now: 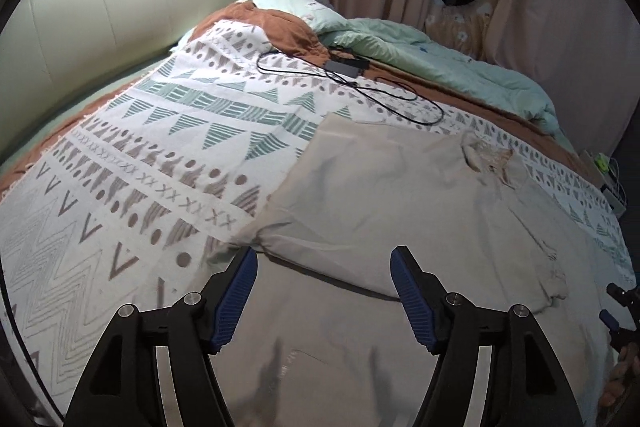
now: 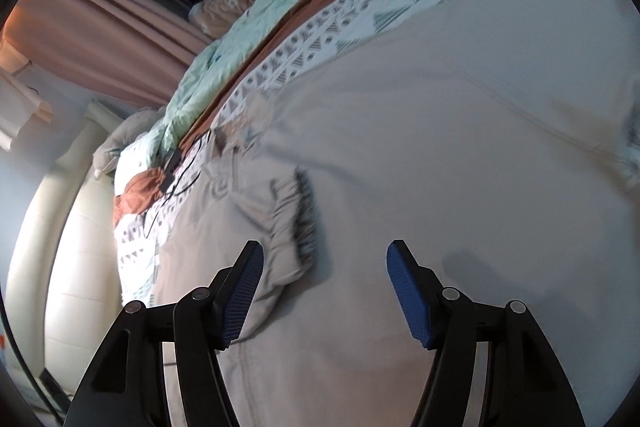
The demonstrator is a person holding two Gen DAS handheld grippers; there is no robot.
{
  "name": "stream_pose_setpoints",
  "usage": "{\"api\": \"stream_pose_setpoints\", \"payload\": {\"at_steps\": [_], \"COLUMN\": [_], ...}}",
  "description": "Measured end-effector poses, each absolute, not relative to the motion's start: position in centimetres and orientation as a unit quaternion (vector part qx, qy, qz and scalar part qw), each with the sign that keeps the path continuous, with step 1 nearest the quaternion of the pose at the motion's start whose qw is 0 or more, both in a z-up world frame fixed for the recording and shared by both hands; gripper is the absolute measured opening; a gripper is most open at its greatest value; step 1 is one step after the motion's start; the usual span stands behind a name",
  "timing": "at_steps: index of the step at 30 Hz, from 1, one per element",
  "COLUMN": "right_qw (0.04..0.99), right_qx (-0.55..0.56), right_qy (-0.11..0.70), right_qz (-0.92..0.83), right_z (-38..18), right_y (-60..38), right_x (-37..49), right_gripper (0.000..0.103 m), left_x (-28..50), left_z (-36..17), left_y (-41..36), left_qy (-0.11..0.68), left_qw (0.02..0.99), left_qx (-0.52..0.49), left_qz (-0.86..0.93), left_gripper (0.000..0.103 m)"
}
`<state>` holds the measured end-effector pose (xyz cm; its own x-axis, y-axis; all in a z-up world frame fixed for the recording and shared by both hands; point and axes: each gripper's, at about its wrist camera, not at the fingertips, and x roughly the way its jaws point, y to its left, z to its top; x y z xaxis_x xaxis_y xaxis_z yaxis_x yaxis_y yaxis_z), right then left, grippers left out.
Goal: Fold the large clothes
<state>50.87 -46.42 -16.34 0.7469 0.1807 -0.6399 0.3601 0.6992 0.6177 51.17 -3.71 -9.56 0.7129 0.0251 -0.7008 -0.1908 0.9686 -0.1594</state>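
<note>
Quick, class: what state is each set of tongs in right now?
Left tongs: open, empty, above the beige garment.
Right tongs: open, empty, above the same garment.

A: What can't you make out?
B: The beige garment (image 1: 400, 195) runs off the left wrist view at six o'clock; its cuff (image 2: 300, 219) is motion-blurred.
A: And at three o'clock?
B: The right claw (image 1: 618, 311), cropped by the edge.

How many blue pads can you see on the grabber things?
4. Two on the left tool: one pad on each side. Two on the right tool: likewise, one pad on each side. Both tools are open above the beige shirt.
</note>
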Motion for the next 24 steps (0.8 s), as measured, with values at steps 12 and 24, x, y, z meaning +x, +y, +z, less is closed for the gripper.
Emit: {"api": "stream_pose_setpoints", "payload": {"at_steps": [12,24], "right_qw": [0.855,0.833], "right_qx": [0.380,0.418], "right_qy": [0.300,0.252], "right_qz": [-0.185,-0.260], "right_z": [-15.8,-18.4], "right_y": [-58.4,-67.5], "right_x": [44.4,39.2], "right_gripper": [0.062,0.035], "left_x": [51.6,52.3], "left_z": [-12.3,-14.2], "left_y": [-9.6,-9.4], "left_qy": [0.397,0.423], "left_qw": [0.914,0.900], "left_qx": [-0.077,-0.095], "left_qz": [0.035,0.038], "left_gripper": [0.070,0.070]}}
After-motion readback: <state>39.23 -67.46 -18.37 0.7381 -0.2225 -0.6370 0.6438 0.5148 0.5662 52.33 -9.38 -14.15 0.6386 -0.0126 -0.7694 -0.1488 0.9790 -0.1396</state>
